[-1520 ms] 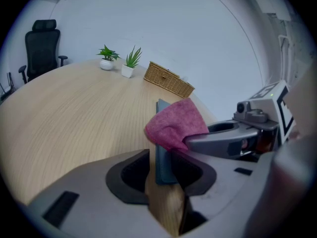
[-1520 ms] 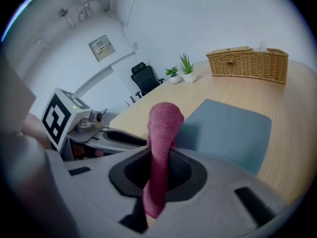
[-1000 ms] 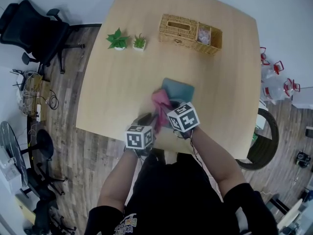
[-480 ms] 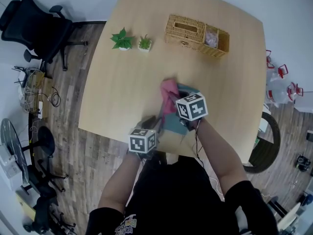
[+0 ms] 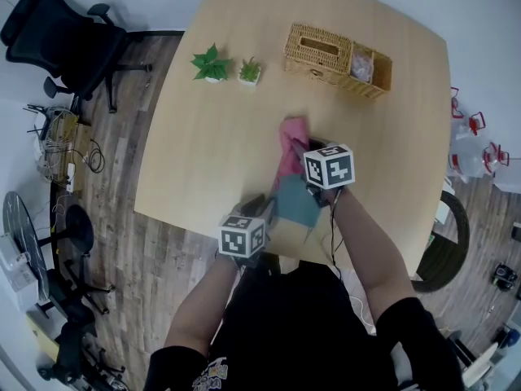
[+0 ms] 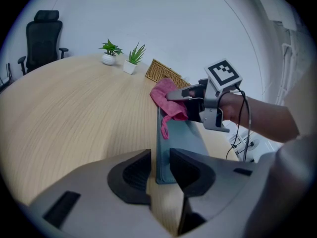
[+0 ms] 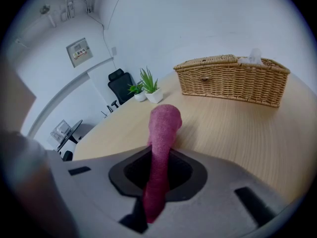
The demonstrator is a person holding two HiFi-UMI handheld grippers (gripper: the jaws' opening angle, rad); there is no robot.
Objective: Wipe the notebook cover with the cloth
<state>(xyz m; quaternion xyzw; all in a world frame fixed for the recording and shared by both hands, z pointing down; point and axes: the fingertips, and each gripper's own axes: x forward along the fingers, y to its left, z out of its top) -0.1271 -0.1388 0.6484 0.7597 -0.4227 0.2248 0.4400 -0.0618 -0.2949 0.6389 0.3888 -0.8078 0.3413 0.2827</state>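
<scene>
- Two grippers work near the front edge of the worktop [image 5: 203, 145] in the head view. Your left gripper [image 5: 260, 208] sits at the near left corner of the teal notebook [image 5: 298, 204]. Your right gripper [image 5: 308, 160] is at the notebook's far end, with the pink cloth [image 5: 291, 139] bunched ahead of it. The cloth reaches past the notebook's far edge onto bare wood. Well beyond stand a wicker basket [image 5: 326, 51] and two small potted plants [image 5: 210, 62]. An office chair [image 5: 61, 39] is on the floor off the far left corner.
- In the left gripper view, your left gripper [image 6: 159, 171] has its jaws partly apart over the notebook's [image 6: 176, 138] near end. The notebook's left edge runs up through the gap and a sliver of worktop shows beside the left jaw. The right jaw covers the rest of the near edge. The jaws do not clamp the notebook, and whether they press down on it you cannot tell. The notebook lies flat. At its far end the right gripper [image 6: 179, 104] holds the cloth [image 6: 166, 95], with a loose tail drooping onto the cover.
- In the right gripper view, your right gripper [image 7: 157, 177] is closed on the cloth [image 7: 162, 133]. The cloth runs up between the jaws as a narrow pink roll and bulges out beyond the tips. Past it lie bare worktop [image 7: 237, 130], the basket [image 7: 230, 81] to the right, and the plants [image 7: 148, 86] and chair [image 7: 119, 82] to the left.
</scene>
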